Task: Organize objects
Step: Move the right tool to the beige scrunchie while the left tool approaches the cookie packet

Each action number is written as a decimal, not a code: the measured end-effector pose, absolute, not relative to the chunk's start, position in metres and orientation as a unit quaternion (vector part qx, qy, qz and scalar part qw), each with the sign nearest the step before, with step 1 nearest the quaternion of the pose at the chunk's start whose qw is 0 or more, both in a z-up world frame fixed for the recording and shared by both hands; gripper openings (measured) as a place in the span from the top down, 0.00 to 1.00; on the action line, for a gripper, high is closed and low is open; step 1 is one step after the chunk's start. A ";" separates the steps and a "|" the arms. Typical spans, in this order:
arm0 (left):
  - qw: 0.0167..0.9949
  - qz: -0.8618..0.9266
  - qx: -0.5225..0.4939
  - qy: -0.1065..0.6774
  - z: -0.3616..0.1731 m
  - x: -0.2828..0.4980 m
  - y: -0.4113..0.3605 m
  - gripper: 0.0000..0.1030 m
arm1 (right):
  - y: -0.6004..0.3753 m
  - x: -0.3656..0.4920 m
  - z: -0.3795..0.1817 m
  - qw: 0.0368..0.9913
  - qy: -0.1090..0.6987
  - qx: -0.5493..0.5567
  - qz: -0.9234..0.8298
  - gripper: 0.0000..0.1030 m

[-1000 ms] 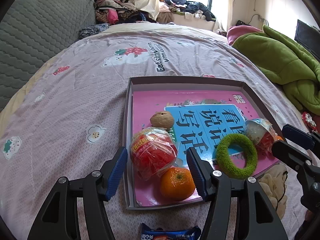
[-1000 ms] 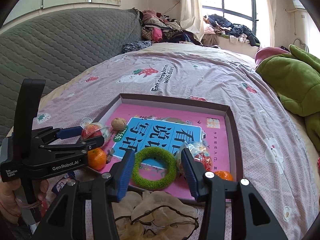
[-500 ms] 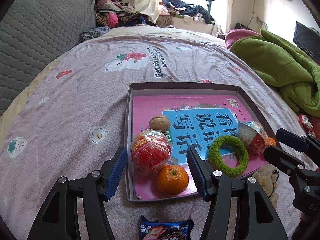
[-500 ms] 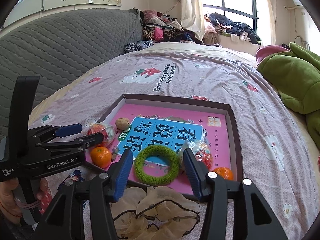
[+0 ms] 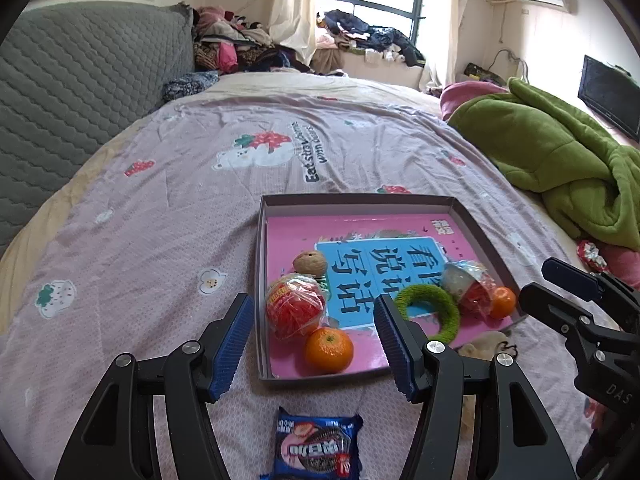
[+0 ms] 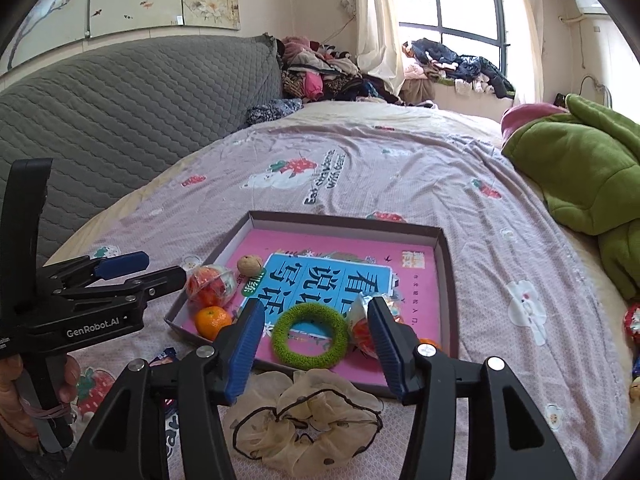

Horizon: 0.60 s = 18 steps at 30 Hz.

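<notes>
- The left gripper (image 5: 316,346) hung above the near edge of the shallow box (image 5: 262,280), its blue-padded jaws apart with nothing clamped between them.
- The right gripper (image 6: 314,346) hung over the box's near right part; its jaws had just been opening and stood apart, gripping nothing.
- In the left wrist view, an orange (image 5: 328,350) lay in the box's near left corner, touching a red bagged snack (image 5: 295,311) just behind it.
- A walnut (image 5: 310,263) sat farther back, beside the snack.
- A green fuzzy ring (image 6: 310,335) lay flat in the box, seen between the right gripper's jaws but below them and untouched.
- A clear wrapped packet (image 5: 466,284) with red contents lay to the ring's right, and a second orange (image 5: 502,302) rested against it near the box's right wall.
- The box floor showed a pink sheet with a blue panel of large printed characters (image 6: 332,280).
- Outside the box, a blue biscuit packet (image 5: 316,446) lay on the bed just in front of its near wall.
- A cream scrunchie (image 6: 308,412) lay on the bed, just before the box's near edge under the right gripper.
- The box stood on a bed (image 5: 160,220) with a pinkish strawberry-print cover.
- A green blanket (image 5: 560,160) was heaped at the bed's right side, well apart from the box.
- A hand (image 6: 12,392) held the left gripper's handle.
</notes>
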<state>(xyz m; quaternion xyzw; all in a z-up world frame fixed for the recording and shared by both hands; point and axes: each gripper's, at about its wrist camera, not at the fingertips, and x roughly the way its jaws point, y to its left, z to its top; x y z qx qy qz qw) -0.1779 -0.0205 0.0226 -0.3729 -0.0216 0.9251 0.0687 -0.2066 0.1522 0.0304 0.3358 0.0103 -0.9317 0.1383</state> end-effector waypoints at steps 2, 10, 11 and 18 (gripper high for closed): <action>0.069 0.926 -0.370 -0.022 0.027 -0.172 -0.021 0.38 | 0.155 -0.200 0.035 0.138 0.007 0.332 -0.933 0.48; 0.070 0.924 -0.375 -0.017 0.028 -0.144 -0.020 0.38 | 0.163 -0.182 0.041 0.136 -0.004 0.331 -0.934 0.48; 0.069 0.924 -0.377 -0.018 0.026 -0.141 -0.020 0.38 | 0.164 -0.180 0.041 0.134 -0.004 0.332 -0.934 0.48; 0.072 0.914 -0.399 -0.017 0.007 -0.121 -0.018 0.38 | 0.174 -0.164 0.035 0.126 -0.011 0.344 -0.931 0.48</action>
